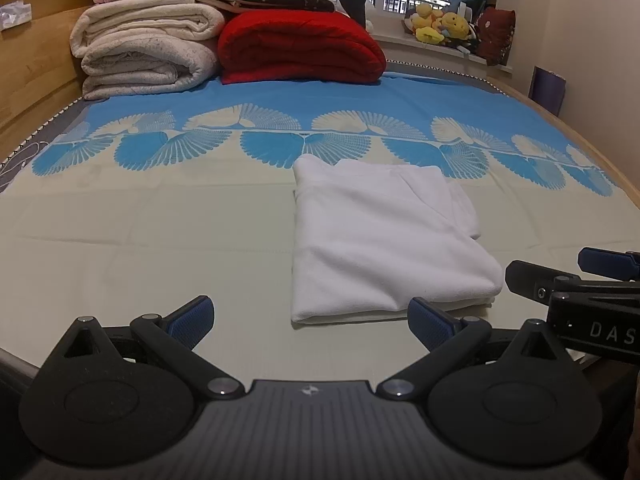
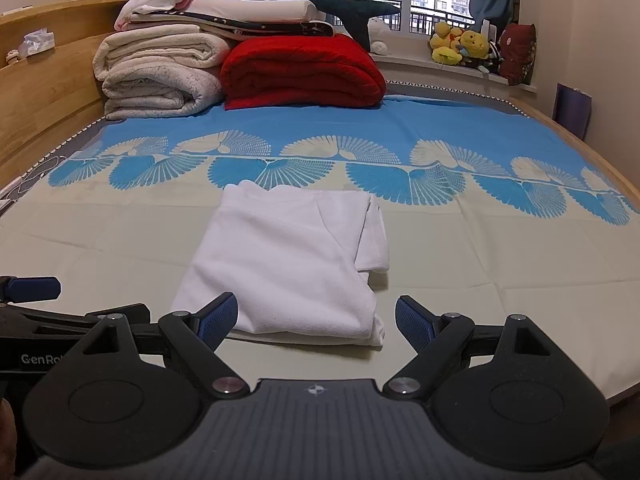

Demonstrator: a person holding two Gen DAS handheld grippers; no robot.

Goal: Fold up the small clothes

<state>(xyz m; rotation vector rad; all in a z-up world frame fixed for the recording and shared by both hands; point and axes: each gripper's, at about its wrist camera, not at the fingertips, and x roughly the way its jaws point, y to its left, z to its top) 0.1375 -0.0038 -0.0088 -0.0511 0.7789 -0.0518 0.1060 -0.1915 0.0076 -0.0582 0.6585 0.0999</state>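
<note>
A white garment lies folded into a rectangle on the cream and blue bed sheet; it also shows in the right wrist view. My left gripper is open and empty, just short of the garment's near edge and a little to its left. My right gripper is open and empty, its jaws straddling the garment's near edge without touching it. The right gripper shows at the right edge of the left wrist view. The left gripper shows at the left edge of the right wrist view.
Folded white blankets and a red quilt are stacked at the head of the bed. A wooden bed frame runs along the left. Plush toys sit on the window sill. The bed's near edge is just under the grippers.
</note>
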